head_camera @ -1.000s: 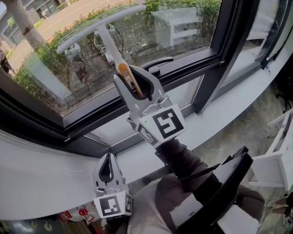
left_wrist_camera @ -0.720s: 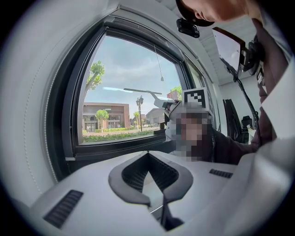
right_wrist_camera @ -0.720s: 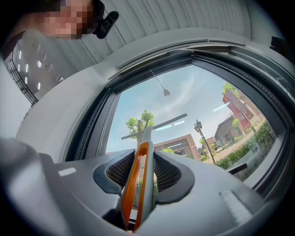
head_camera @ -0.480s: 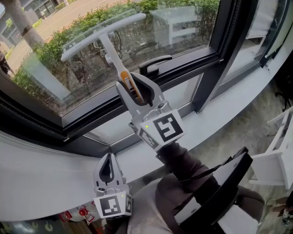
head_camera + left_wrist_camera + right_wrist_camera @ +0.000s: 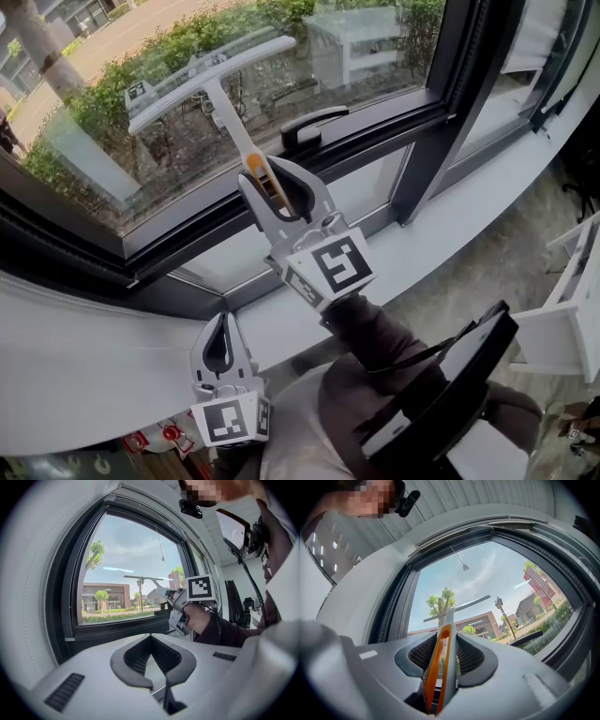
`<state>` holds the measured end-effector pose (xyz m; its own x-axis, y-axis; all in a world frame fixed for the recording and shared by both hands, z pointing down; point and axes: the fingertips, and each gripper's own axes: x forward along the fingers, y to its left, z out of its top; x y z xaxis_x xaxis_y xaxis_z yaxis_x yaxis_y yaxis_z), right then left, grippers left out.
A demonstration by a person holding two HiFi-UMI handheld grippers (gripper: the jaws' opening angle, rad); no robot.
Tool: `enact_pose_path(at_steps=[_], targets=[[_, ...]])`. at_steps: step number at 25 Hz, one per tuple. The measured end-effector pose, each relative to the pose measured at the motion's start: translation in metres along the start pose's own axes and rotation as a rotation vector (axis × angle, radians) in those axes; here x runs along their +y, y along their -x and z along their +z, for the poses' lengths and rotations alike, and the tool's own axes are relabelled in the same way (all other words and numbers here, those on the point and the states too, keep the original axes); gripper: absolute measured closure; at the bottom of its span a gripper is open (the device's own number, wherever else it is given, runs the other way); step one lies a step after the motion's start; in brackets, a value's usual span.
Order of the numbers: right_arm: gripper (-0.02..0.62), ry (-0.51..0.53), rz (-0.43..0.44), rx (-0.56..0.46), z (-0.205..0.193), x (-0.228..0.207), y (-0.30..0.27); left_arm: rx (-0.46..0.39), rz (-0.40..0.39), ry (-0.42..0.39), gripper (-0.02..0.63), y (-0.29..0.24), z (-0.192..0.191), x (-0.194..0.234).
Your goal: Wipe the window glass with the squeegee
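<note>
I count two grippers: the left gripper [image 5: 221, 323] near and low, the right gripper [image 5: 272, 183] farther, toward the glass. Each one carries one marker cube, so there are two: left cube [image 5: 230, 420] and right cube [image 5: 333, 267]. There is one squeegee [image 5: 211, 70]. There is one black window handle [image 5: 314, 125] and one dark sleeve [image 5: 375, 333].

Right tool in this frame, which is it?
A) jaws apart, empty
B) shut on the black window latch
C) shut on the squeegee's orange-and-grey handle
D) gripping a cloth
C: in the right gripper view the right tool is shut on the orange-and-grey handle of the grey T-shaped squeegee. The head view shows the black window latch apart from it, to one side.
</note>
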<state>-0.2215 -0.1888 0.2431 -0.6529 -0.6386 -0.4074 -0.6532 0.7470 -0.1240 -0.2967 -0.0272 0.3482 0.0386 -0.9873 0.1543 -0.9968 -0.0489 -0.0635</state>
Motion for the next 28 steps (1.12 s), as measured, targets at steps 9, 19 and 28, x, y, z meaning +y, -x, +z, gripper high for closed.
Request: enact_pose_path(at_steps=[9,19,28], targets=[[0.468,-0.014,-0.01,0.023,-0.014,0.004,0.008,0.019,0.001,0.007,0.606,0.004,-0.003,0.0],[0.468,-0.033,-0.02,0.038,-0.027,0.002,0.014,0.017,-0.033,-0.015,0.606,0.001,-0.008,-0.002],[0.468,-0.043,-0.023,0.072,-0.041,0.0,0.023,0.038,-0.033,-0.011,0.606,-0.003,-0.007,-0.001]])
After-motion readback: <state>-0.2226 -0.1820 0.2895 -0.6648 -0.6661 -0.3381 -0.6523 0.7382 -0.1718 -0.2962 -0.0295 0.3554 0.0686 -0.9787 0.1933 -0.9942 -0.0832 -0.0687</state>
